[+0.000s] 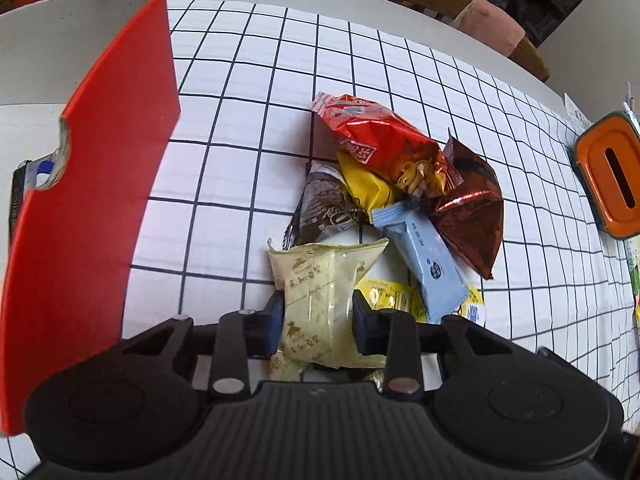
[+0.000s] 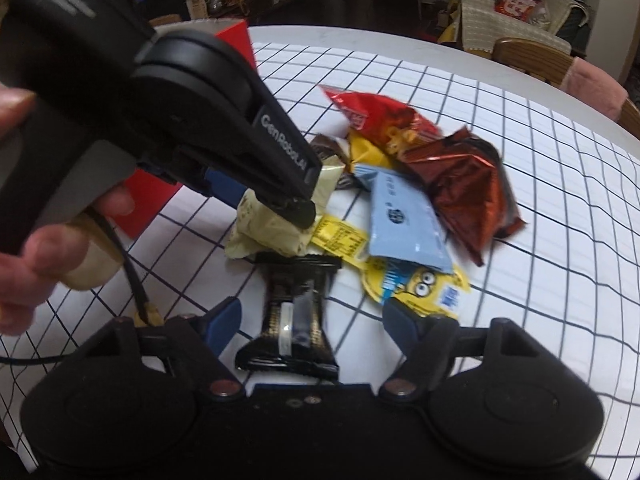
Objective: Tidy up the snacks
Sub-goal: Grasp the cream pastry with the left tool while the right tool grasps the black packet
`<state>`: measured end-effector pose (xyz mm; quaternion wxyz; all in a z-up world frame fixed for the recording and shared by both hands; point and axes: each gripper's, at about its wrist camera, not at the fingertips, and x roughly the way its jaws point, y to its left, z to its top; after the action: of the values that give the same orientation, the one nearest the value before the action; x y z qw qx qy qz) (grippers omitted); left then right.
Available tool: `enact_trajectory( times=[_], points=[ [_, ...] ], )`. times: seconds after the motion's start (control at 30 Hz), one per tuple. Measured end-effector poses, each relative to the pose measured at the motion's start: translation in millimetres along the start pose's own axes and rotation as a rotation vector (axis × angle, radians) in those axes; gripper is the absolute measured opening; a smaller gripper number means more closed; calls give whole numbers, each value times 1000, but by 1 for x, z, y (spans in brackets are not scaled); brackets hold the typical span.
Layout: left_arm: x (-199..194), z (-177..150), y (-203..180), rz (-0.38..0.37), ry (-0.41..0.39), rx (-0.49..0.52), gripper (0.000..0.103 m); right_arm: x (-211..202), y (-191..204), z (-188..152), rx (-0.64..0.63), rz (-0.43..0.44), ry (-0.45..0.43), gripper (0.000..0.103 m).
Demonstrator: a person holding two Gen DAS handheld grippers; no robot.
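A pile of snack packets lies on the checked tablecloth (image 1: 240, 128): a red bag (image 1: 384, 140), a dark red foil bag (image 1: 472, 216), a light blue bar (image 1: 424, 256), a yellow packet (image 1: 368, 184) and a brown packet (image 1: 324, 208). My left gripper (image 1: 318, 312) is shut on a pale cream packet (image 1: 320, 292) at the pile's near edge; it also shows in the right wrist view (image 2: 276, 216). My right gripper (image 2: 312, 316) is open, its fingers either side of a black and gold packet (image 2: 296, 320). A yellow minion packet (image 2: 416, 284) lies beside it.
A red cardboard box (image 1: 92, 200) stands open at the left, with a dark packet (image 1: 22, 184) inside. An orange lidded container (image 1: 612, 176) sits at the right table edge. Wooden chairs with pink cushions (image 1: 488, 24) stand behind the table.
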<state>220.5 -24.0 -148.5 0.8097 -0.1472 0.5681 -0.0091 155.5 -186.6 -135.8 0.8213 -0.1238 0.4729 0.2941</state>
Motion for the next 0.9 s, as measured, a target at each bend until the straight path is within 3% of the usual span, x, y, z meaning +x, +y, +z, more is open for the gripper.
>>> enact_trajectory(
  times=[0.3, 0.9],
  points=[
    [-12, -10, 6, -4, -15, 18, 32, 13, 2, 7, -12, -16, 34, 35],
    [-62, -30, 13, -6, -75, 75, 32, -31, -9, 1, 97, -33, -32, 31]
  ],
)
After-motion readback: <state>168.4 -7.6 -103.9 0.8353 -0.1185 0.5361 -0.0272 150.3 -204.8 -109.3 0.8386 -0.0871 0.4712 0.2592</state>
